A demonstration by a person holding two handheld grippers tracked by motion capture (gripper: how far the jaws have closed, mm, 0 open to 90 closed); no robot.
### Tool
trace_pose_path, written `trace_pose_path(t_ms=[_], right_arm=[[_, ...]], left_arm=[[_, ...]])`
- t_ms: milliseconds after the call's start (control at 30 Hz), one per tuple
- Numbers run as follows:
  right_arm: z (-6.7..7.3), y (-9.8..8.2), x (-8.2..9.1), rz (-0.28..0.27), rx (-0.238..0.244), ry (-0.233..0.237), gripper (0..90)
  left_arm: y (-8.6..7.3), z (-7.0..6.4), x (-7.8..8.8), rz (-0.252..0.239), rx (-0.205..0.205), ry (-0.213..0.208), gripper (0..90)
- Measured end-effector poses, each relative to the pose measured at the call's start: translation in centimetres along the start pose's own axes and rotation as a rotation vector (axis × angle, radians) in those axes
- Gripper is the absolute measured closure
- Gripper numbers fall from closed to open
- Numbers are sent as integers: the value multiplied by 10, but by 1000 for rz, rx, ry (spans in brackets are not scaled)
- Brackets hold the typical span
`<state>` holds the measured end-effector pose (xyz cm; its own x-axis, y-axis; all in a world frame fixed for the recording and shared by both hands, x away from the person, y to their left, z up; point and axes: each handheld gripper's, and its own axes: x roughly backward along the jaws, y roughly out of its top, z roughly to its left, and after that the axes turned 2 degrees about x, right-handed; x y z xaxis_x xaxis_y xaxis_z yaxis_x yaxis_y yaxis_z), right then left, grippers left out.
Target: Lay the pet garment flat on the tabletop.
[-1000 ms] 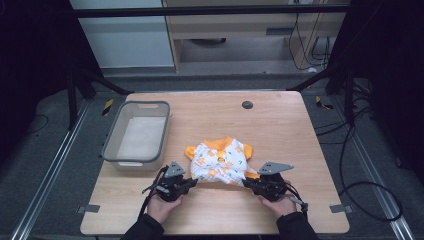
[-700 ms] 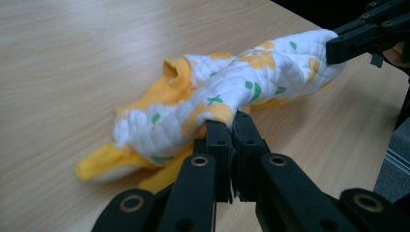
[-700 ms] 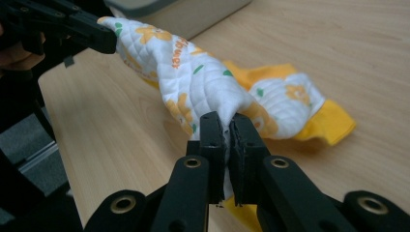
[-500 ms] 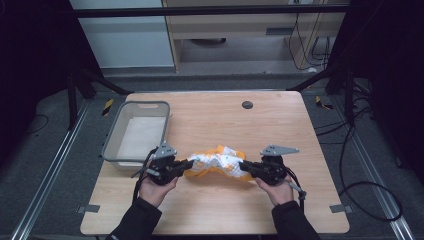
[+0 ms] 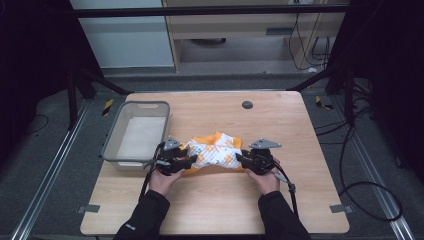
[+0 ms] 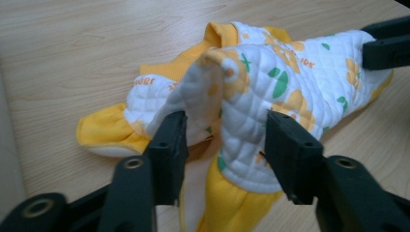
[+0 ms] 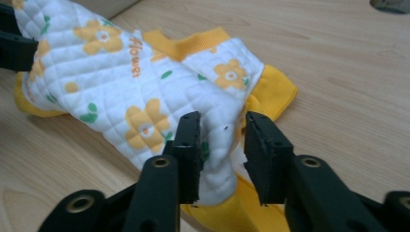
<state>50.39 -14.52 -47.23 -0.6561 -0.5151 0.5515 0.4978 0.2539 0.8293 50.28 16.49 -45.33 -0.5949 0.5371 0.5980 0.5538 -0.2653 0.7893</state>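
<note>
Both grippers — left gripper (image 5: 189, 161), right gripper (image 5: 240, 159) — stay clamped on the quilted garment (image 5: 216, 151), now carried farther up the table (image 5: 280, 120).

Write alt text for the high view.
A person's two black tongs, left and right, grip opposite ends of a white quilted, yellow-flowered garment over a wooden table; a grey plastic bin sits at left.

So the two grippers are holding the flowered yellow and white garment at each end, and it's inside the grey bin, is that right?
Not quite. The garment is on the wooden table, beside the grey bin, not in it, as the high view shows. The left gripper and right gripper do hold it at each end.
</note>
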Motion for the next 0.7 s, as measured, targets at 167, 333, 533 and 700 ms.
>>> trace_pose_path(t_ms=[167, 333, 533, 700], right_arm=[[0, 1, 22, -38, 45, 30, 554], [-2, -12, 48, -44, 81, 60, 489], [-8, -37, 59, -7, 86, 62, 453], [-10, -45, 49, 33, 91, 60, 458]], left_arm=[[-8, 0, 26, -18, -34, -16, 411], [-33, -5, 44, 0, -89, -20, 382], [-56, -3, 39, 50, -97, -7, 379], [-59, -2, 27, 90, -106, 10, 382]])
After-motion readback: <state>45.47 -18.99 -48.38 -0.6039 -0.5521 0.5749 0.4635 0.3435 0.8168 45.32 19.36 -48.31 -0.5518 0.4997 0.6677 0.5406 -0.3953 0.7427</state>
